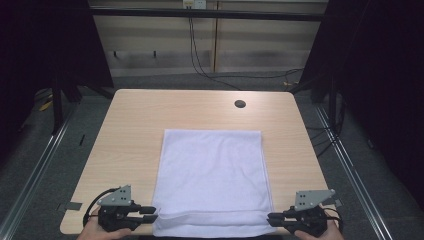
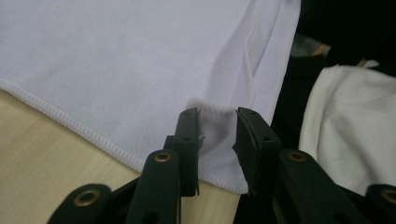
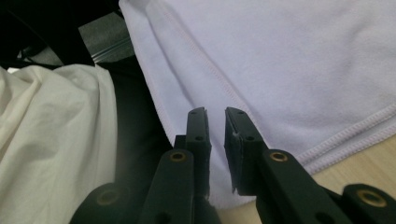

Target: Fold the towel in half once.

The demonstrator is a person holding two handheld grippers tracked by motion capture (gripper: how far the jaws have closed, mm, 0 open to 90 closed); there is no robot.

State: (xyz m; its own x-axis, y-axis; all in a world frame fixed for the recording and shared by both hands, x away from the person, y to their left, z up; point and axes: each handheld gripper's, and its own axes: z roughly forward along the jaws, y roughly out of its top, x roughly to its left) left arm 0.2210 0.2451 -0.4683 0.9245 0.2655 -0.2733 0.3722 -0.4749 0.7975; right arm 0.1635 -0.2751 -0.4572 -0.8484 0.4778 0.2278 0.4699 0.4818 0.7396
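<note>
A white towel [image 1: 212, 170] lies flat on the wooden table [image 1: 132, 130], its near edge rumpled into a low ridge. My left gripper [image 1: 151, 214] is at the towel's near left corner. In the left gripper view the towel [image 2: 116, 60] is bunched into a small raised fold between the jaws of the left gripper [image 2: 217, 126], which press on it. My right gripper [image 1: 271, 218] is at the near right corner. In the right gripper view the right gripper [image 3: 217, 126] has its jaws almost together, straddling the hemmed edge of the towel [image 3: 289, 56].
A dark round cable hole [image 1: 240, 104] sits near the table's far edge. Bare wood lies left, right and beyond the towel. Pale cloth [image 2: 350, 121] [image 3: 46, 140] hangs just off the table's near edge. Cables run across the floor behind.
</note>
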